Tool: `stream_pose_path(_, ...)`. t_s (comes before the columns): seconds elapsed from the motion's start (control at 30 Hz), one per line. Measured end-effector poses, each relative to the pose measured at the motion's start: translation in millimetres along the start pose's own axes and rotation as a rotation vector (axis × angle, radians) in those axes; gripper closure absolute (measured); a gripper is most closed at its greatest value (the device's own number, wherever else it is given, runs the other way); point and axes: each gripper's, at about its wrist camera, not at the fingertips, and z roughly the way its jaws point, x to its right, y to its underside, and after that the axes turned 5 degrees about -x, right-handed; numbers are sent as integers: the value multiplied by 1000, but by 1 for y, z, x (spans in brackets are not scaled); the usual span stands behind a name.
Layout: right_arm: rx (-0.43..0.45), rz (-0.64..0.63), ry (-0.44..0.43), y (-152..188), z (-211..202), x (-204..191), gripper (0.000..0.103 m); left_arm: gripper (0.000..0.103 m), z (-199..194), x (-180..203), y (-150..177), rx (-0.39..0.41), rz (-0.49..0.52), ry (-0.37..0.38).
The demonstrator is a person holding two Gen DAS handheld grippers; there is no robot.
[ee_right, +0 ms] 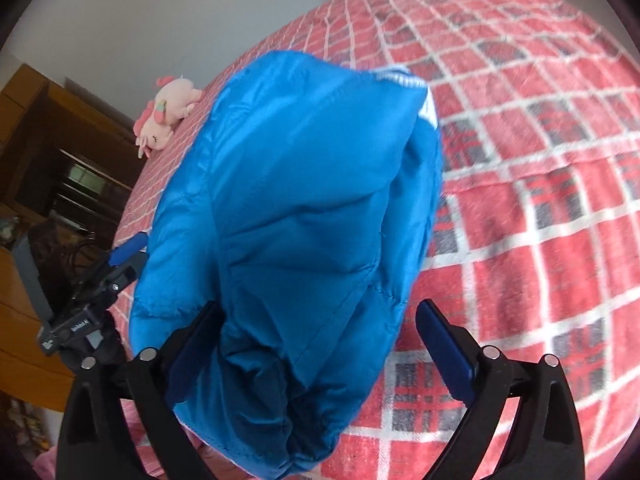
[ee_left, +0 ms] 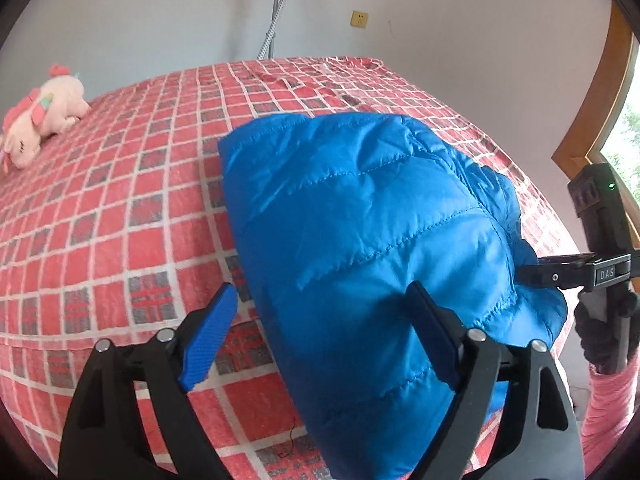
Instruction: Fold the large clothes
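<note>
A blue quilted puffer jacket [ee_left: 360,220] lies folded in a bundle on the red checked bed [ee_left: 120,208]. My left gripper [ee_left: 324,312] is open, its jaws wide apart; the near part of the bundle lies between its blue pads, and the right pad touches the fabric. My right gripper [ee_right: 316,328] is open too, with the jacket [ee_right: 300,184] bulging between its jaws. The right gripper also shows in the left wrist view [ee_left: 560,276] at the jacket's right edge. The left gripper shows in the right wrist view [ee_right: 120,260] at the jacket's left edge.
A pink plush toy [ee_left: 40,120] lies at the bed's far left, also in the right wrist view [ee_right: 164,120]. A white wall stands behind the bed. A wooden window frame [ee_left: 600,112] is at the right. Dark wooden furniture [ee_right: 40,152] stands beside the bed.
</note>
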Motion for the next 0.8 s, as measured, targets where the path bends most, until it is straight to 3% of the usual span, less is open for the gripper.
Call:
stream_pose_path(0.27,-37,4,-81,-4,21,4,6,8,30,-9,-5,-54,-29,144)
stream_pose_path(0.43,-32,-5,-128,-6,30,4,6,7,39,-8,-4,-46,-36,174)
stream_pose_path(0.47,-27,-15,-132,-7,32,3,11,10,39,-6,-4,-43,-35,171)
stream_pose_path(0.5,-19,-28,-156,-7,33,0,23,18,38,-6,-3,-37,-37,171)
stream_pose_path(0.6,-4,-48,-195,-5,34,-7,34,32,31,-3,1,-8,-33,154)
stream_pose_path(0.8,72,-129,-171,-1,19,-28,47,46,15,-1,2,45,-34,135)
